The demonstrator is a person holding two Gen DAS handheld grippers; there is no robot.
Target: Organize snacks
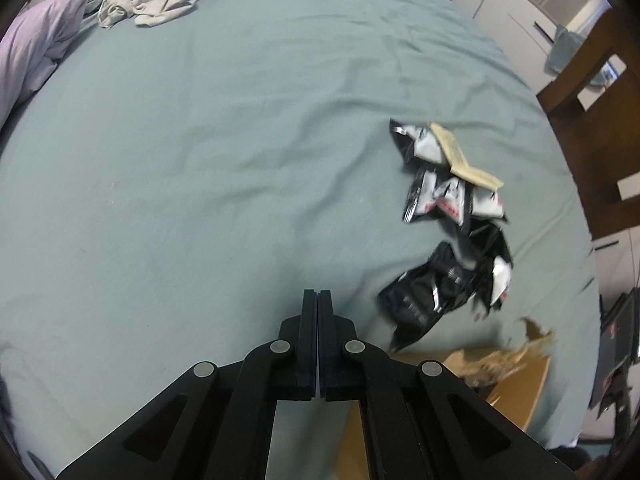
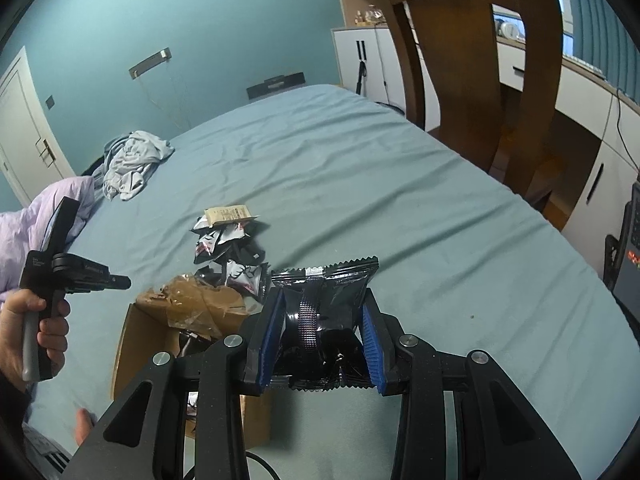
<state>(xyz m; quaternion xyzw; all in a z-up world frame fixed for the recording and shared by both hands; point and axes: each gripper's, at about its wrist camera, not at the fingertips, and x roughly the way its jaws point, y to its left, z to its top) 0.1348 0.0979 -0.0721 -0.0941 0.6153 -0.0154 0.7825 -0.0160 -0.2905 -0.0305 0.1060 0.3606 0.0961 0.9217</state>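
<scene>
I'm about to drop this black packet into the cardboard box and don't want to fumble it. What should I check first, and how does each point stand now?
1. Right gripper shut on the black packet: ok, both pads press its sides.
2. Packet whole: cannot tell; it is squeezed and creased.
3. Cardboard box open: ok, but torn brown paper partly covers its mouth.
4. Left gripper empty: ok, jaws shut on nothing.
5. Left gripper out of the path: ok, it is off to the box's left in the right wrist view.
6. Snack pile remaining on the bed: ok, several packets left to sort.
</scene>
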